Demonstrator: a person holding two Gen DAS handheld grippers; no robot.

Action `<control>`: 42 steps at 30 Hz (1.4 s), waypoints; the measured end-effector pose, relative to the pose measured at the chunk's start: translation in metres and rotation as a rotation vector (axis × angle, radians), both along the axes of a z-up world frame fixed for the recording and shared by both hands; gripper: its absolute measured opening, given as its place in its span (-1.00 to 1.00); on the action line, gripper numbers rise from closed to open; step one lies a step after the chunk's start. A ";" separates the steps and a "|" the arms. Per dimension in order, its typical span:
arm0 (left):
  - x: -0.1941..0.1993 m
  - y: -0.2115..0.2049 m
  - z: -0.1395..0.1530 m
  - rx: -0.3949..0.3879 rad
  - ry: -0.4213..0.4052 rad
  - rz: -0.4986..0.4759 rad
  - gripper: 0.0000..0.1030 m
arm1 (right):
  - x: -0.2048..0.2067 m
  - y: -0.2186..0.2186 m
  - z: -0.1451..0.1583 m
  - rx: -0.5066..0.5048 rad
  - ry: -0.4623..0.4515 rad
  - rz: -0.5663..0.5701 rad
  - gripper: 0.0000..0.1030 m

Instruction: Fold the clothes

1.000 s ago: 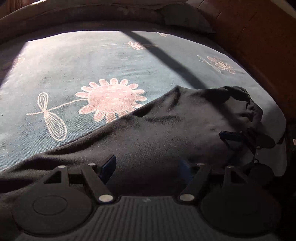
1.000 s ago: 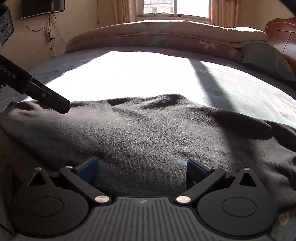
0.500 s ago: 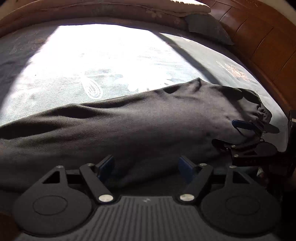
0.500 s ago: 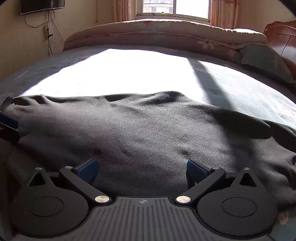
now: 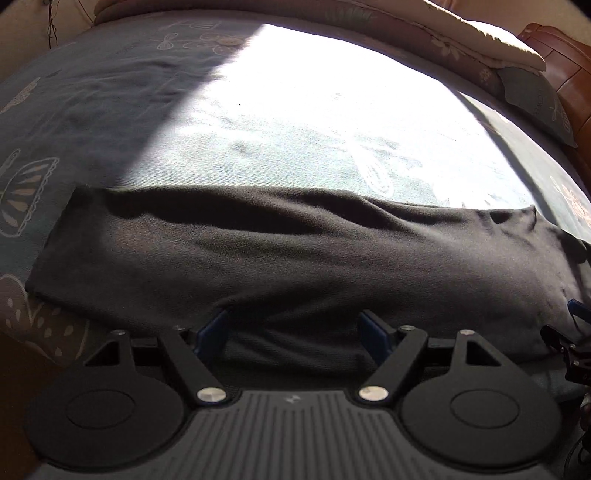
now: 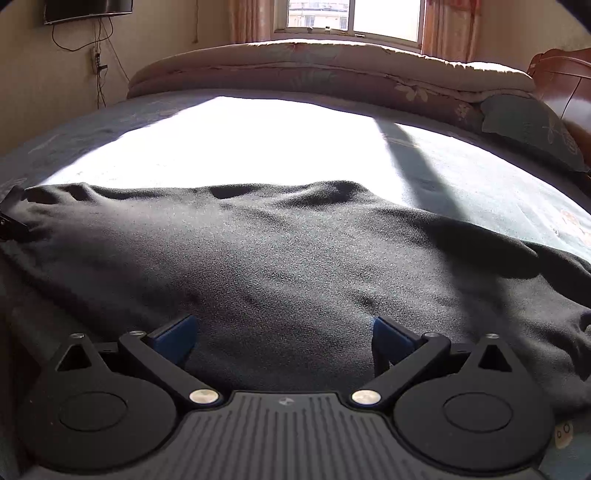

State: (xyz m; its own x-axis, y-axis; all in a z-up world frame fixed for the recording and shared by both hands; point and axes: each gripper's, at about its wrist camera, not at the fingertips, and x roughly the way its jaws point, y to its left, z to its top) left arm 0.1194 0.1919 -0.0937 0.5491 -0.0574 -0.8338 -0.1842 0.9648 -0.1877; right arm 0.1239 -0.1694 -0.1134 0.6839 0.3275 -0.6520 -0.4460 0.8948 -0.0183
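Left two-finger gripper (image 5: 295,332) with blue pads at lower centre of the left wrist view, jaws spread wide, nothing pinched; near edge of the dark charcoal knit garment (image 5: 295,258) lying slack between and just beyond the pads. Right two-finger gripper (image 6: 282,338) at lower centre of its own view, jaws likewise apart, blue fingertips (image 6: 173,338) set over the same garment's (image 6: 295,266) surface, no fabric clamped. Right gripper also seen at the lower right edge of the left wrist view (image 5: 574,334), against the garment's end.

Garment stretched as a long, rumpled band across the middle of both views, left to right, lying flat on the grey-blue floral bedsheet (image 5: 314,140). Bright patch of sunlight over the sheet beyond the cloth; shadowed strip running diagonally at right in the right wrist view.

Farther out: rolled beige quilt (image 6: 332,62) along the upper part of the frame, blue-grey pillow (image 6: 528,125) at upper right, reddish wooden headboard (image 6: 565,81) at the right edge, curtained window (image 6: 354,16) top centre, dark wall-mounted screen (image 6: 86,9) top left.
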 end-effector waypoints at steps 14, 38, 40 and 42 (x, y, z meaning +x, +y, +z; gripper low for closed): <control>-0.009 0.052 -0.005 0.005 -0.064 0.098 0.51 | -0.002 0.001 -0.003 -0.004 -0.026 -0.002 1.00; 0.018 -0.055 0.051 0.036 -0.150 -0.186 0.63 | -0.002 0.000 0.004 0.011 -0.041 -0.029 1.00; 0.021 -0.091 0.056 0.031 -0.177 -0.277 0.67 | -0.004 -0.011 0.013 0.051 -0.067 -0.057 1.00; 0.024 -0.122 0.054 0.033 -0.188 -0.336 0.68 | 0.001 -0.032 0.028 0.105 -0.094 -0.109 1.00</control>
